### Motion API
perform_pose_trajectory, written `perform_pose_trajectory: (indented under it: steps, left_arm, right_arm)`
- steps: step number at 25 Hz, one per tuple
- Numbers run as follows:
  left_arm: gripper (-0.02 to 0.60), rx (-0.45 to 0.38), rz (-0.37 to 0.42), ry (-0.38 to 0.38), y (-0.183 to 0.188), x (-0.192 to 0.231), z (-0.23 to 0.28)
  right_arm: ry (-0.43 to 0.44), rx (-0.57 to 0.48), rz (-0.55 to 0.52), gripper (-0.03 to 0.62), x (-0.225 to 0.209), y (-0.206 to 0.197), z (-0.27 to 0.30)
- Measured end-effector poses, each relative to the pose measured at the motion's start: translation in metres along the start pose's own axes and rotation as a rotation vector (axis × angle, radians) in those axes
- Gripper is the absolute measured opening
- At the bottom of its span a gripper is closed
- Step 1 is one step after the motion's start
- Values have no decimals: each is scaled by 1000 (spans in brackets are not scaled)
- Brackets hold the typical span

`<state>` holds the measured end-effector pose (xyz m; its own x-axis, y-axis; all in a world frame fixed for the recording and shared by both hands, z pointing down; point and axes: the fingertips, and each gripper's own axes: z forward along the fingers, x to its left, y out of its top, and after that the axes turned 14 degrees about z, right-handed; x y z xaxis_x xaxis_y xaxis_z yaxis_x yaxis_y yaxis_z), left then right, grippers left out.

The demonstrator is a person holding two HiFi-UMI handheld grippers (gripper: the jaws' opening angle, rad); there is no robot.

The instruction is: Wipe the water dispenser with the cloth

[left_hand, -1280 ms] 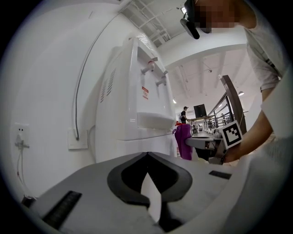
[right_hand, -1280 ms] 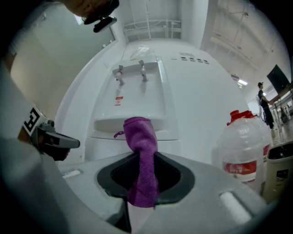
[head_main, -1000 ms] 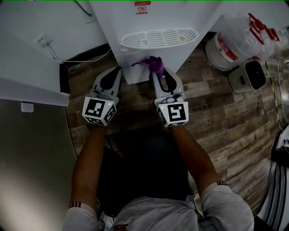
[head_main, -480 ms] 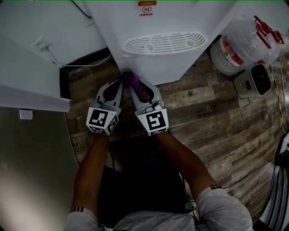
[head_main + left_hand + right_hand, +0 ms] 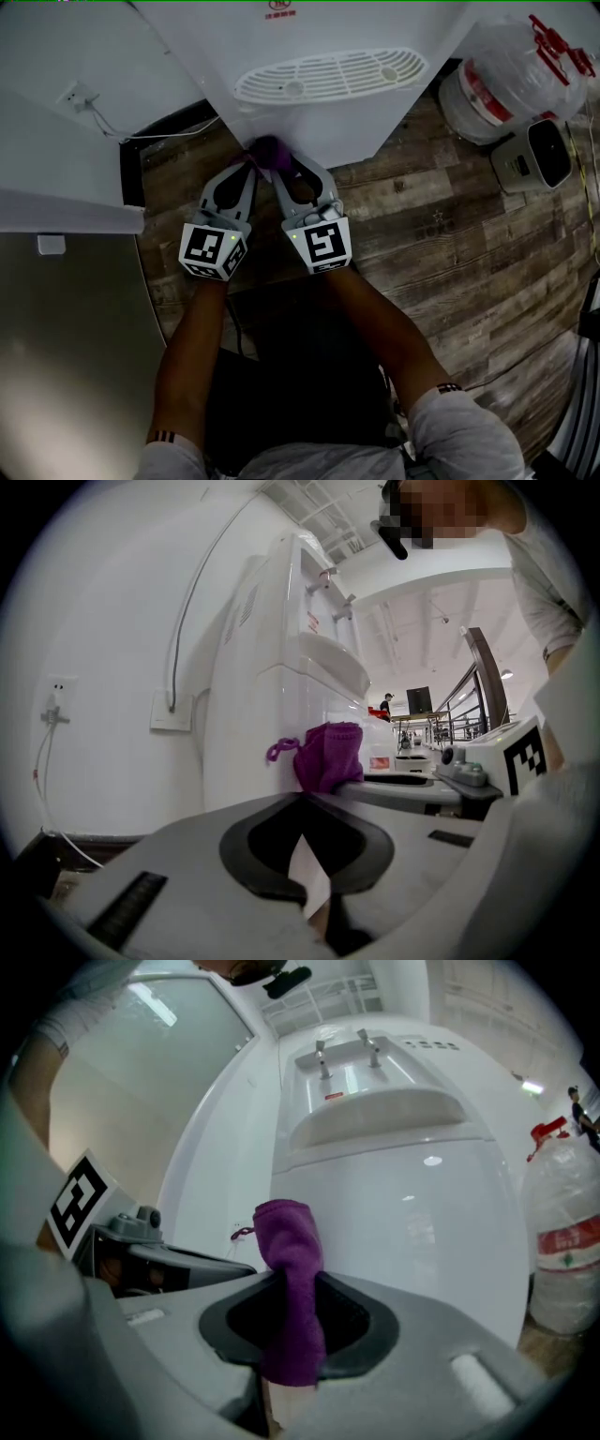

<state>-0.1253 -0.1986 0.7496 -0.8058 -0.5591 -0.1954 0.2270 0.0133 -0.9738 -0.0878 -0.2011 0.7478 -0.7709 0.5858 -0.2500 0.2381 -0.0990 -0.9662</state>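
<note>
Your right tool is clamped on the cloth at the water dispenser low front corner, left tool jaws together, empty: press evenly, stroke across

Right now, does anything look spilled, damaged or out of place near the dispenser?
Nothing stands out. The right gripper holds the purple cloth at the lower front of the water dispenser, the water bottle stands upright beside it, and no puddle shows on the floor.
</note>
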Motion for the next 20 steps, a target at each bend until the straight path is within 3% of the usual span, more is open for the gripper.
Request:
perform_pose_trajectory:
  steps: [8,13,20]
  left_arm:
    - [-2,10,-14,-23,-8,-19,9]
    - [-2,21,-11,-23,-15,-21,11]
    - [-2,50,-18,-15,-29,-22,10]
  right_arm:
    - [-164,-10,-26,89,-103,9,-42]
    - [-210,-12,-73,89,-148,17,-59]
    - [-342,-31,-33,89,-210,20,-88]
